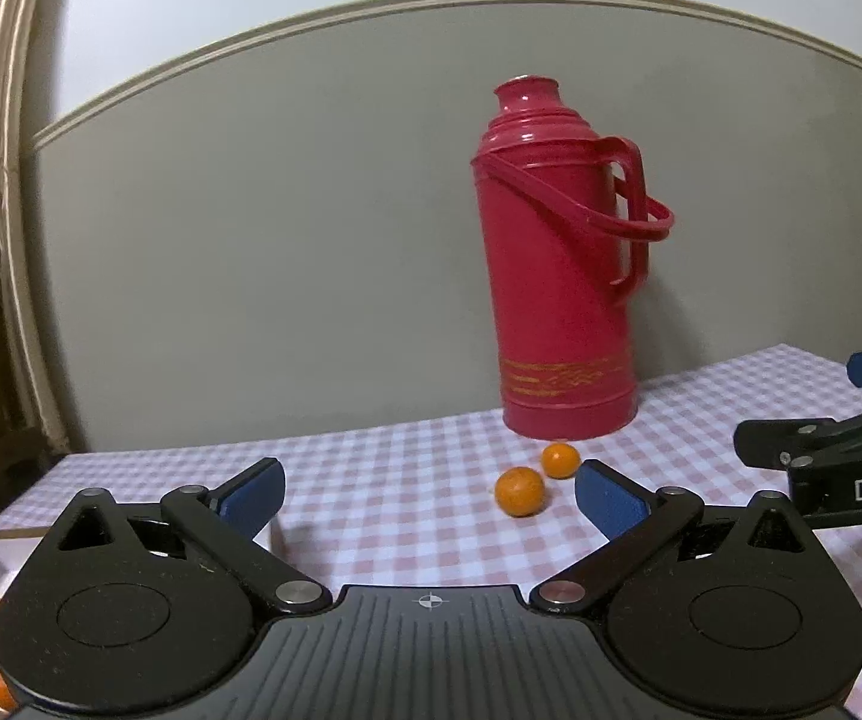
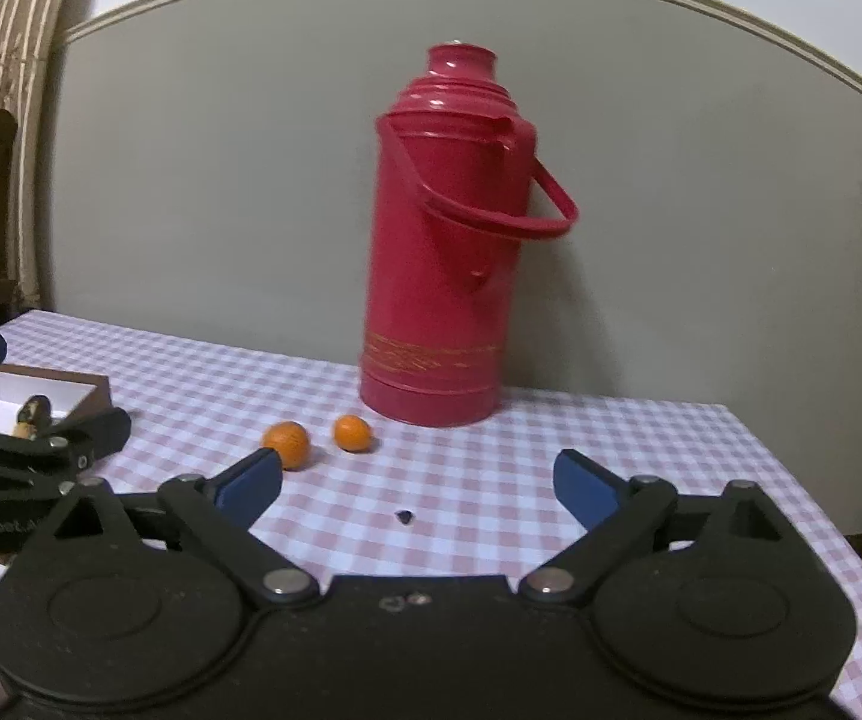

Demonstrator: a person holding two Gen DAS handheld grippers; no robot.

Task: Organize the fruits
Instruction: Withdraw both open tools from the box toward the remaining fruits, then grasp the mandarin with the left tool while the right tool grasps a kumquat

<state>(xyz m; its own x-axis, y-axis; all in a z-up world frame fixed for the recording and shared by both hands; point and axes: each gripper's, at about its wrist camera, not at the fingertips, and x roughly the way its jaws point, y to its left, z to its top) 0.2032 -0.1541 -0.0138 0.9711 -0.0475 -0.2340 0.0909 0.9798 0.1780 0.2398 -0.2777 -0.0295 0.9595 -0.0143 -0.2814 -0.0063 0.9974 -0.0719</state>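
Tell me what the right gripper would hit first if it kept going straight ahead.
Probably the bare checked tablecloth, then the red thermos by the wall. Both oranges lie left of the open right gripper; depth is uncertain.

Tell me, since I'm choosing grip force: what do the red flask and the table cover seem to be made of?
Red flask: probably hard glossy plastic, going by bright highlights on its ribbed shoulder and the thin moulded carry handle. Table cover: pink-and-white check, matte; woven cloth or vinyl, the blur leaves that open.

red flask [image 2: 440, 252], orange fruits [image 2: 287, 443], pink-checked cloth [image 2: 551, 420]
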